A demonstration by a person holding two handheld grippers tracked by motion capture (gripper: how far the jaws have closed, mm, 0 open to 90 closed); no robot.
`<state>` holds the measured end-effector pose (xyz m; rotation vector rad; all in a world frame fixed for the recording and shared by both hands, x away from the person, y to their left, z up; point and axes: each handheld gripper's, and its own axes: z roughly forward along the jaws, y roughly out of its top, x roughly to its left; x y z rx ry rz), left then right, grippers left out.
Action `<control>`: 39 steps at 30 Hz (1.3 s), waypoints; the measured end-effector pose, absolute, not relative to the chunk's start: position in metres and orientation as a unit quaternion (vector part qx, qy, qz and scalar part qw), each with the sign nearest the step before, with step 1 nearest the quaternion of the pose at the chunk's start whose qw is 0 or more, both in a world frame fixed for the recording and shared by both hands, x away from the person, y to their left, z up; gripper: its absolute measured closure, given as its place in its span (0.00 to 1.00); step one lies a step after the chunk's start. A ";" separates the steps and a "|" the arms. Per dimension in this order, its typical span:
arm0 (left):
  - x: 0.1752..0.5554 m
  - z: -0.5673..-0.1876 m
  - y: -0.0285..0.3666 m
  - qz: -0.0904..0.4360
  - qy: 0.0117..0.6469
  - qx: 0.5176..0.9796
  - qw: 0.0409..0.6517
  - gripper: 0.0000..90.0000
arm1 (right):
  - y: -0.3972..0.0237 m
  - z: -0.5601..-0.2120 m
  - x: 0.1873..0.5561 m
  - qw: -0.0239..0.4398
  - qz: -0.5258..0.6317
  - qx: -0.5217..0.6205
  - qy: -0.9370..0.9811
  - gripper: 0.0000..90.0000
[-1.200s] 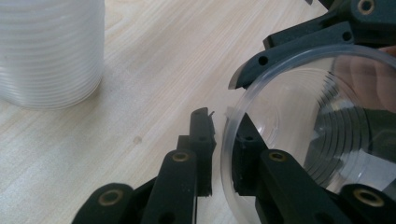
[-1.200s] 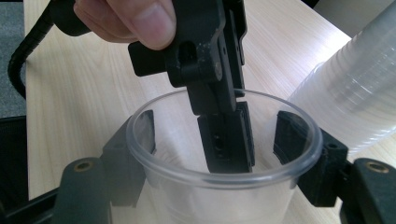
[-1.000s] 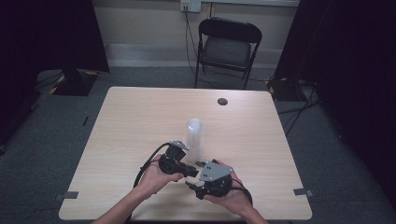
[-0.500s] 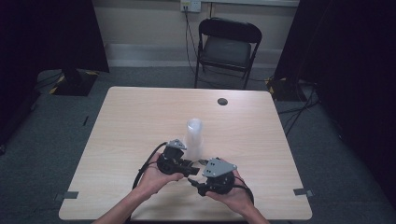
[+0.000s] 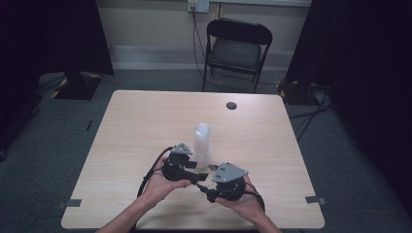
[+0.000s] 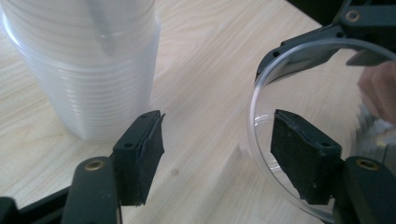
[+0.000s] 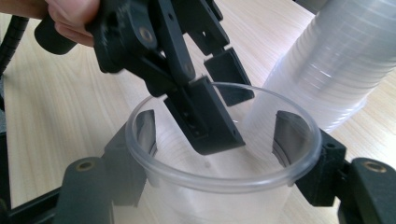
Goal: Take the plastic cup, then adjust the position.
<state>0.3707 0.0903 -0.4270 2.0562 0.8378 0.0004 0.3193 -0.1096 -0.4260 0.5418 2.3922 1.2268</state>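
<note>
**Single cup held by the right gripper, left one just let go of the rim**

Biggest thing first: the light wood surface (image 5: 136,126) takes up the middle of the high view, with a black folding chair (image 5: 236,48) behind its far edge and a small dark round thing (image 5: 231,105) lying near that far edge, well apart from everything else.

Near the middle of the surface stands a tall stack of clear plastic cups (image 5: 202,143), upright. In the left gripper view it sits just beyond the left-hand finger, not touching it.

In front of the stack, toward the person, both hands come in from the bottom with the two grippers close together. The right gripper (image 7: 215,144) has its fingers (image 7: 292,135) pressed on the outside of a single clear cup (image 7: 224,182), one on each side just under the rim, so it's holding that cup mouth-up, just beside the stack.

The left gripper (image 6: 219,144) has just been opening its fingers and they now stand wide. One finger (image 6: 301,158) is inside the cup's mouth and the other sits outside it, so the rim runs between them, but you can see daylight on both sides and neither pad presses on the wall.
</note>
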 end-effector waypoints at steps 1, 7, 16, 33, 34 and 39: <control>0.370 -0.426 0.091 0.002 0.338 0.827 0.449 0.36 | -0.110 -0.426 0.320 0.197 0.440 0.195 0.854 0.33; 0.371 -0.423 0.098 0.008 0.317 0.816 0.483 0.28 | -0.112 -0.423 0.325 0.193 0.448 0.206 0.848 0.33; 0.369 -0.417 0.105 0.040 0.322 0.804 0.498 0.24 | -0.120 -0.422 0.329 0.190 0.455 0.223 0.841 0.33; 0.365 -0.413 0.110 0.074 0.317 0.793 0.514 0.22 | -0.134 -0.423 0.338 0.197 0.454 0.257 0.830 0.33; 0.365 -0.412 0.111 0.078 0.316 0.793 0.515 0.22 | -0.138 -0.423 0.340 0.200 0.454 0.262 0.828 0.33; 0.365 -0.412 0.111 0.079 0.317 0.793 0.514 0.22 | -0.143 -0.424 0.343 0.206 0.454 0.276 0.822 0.33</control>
